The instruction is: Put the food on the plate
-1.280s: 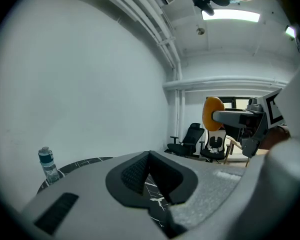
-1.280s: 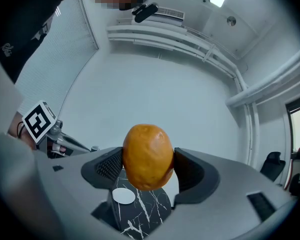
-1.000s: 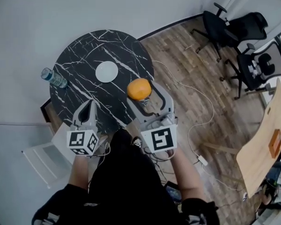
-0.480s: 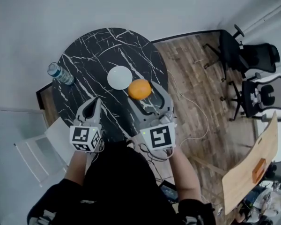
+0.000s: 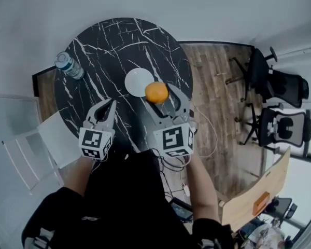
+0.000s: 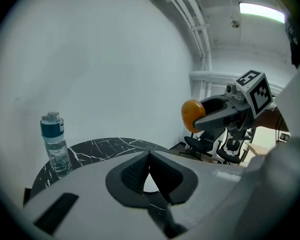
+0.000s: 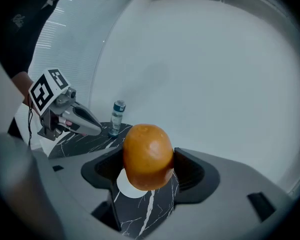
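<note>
Black marble desk (image 5: 103,45) carries a white plate (image 5: 136,79) near its middle, and the right gripper (image 5: 159,94) clamps an orange (image 5: 156,92) over the plate's 4 o'clock rim, while the left gripper (image 5: 104,108), jaws closed and empty, hovers at the plate's 7 o'clock.

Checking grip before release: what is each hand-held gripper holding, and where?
Right hand-held gripper clamps the orange across its sides; left hand-held gripper holds nothing.

You have a round black marble table (image 5: 109,40) carrying one capped water bottle (image 5: 69,65), upright near its edge. Office chairs (image 5: 285,87) stand well apart on wood flooring (image 5: 217,71).
</note>
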Demonstrator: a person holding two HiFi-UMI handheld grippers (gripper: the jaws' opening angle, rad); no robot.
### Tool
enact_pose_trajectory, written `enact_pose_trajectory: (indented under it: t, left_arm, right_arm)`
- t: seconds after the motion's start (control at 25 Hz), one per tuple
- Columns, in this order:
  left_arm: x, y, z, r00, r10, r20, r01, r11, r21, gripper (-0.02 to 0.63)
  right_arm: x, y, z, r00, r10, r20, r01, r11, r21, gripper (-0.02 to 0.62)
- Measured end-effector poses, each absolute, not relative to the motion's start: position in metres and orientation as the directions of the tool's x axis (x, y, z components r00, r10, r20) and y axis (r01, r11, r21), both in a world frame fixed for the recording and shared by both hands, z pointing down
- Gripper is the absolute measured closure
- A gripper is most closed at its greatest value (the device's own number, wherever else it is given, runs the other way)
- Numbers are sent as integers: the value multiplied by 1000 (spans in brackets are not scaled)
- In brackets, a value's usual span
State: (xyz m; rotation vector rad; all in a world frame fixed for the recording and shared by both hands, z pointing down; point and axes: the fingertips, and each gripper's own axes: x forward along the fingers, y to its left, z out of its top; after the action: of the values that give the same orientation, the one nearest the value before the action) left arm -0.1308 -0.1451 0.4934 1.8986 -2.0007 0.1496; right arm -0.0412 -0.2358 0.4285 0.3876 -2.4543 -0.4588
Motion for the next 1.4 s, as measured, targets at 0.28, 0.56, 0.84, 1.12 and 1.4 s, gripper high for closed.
enact_pose_trajectory:
  t: [0.28, 0.56, 0.84, 1.12, 1.4]
  left_arm:
    - [-142, -151, 522, -78, -918, 389, -964, 169, 206, 606]
    - [-149, -163, 544, -183, -881, 437, -933, 295, 204, 606]
    - [-144, -163, 571, -264, -821, 507, -888, 412, 205, 606]
    - [-132, -160, 597, -302, -770, 562, -854, 480, 199, 607]
    - [-134, -166, 620, -339, -734, 588, -817, 540, 204, 606]
  right_arm:
    - [-71, -254, 467, -763, -278, 583, -22, 913, 407, 284]
    - [-91, -266, 512, -725, -142, 674, 187, 901, 390, 284]
    - [-103, -281, 562, -667, -12, 745, 325, 895, 306, 284]
    - [-104, -292, 611, -581, 77, 811, 416, 884, 214, 284]
    - [-108, -295, 639, -523, 123, 843, 486, 856, 177, 284]
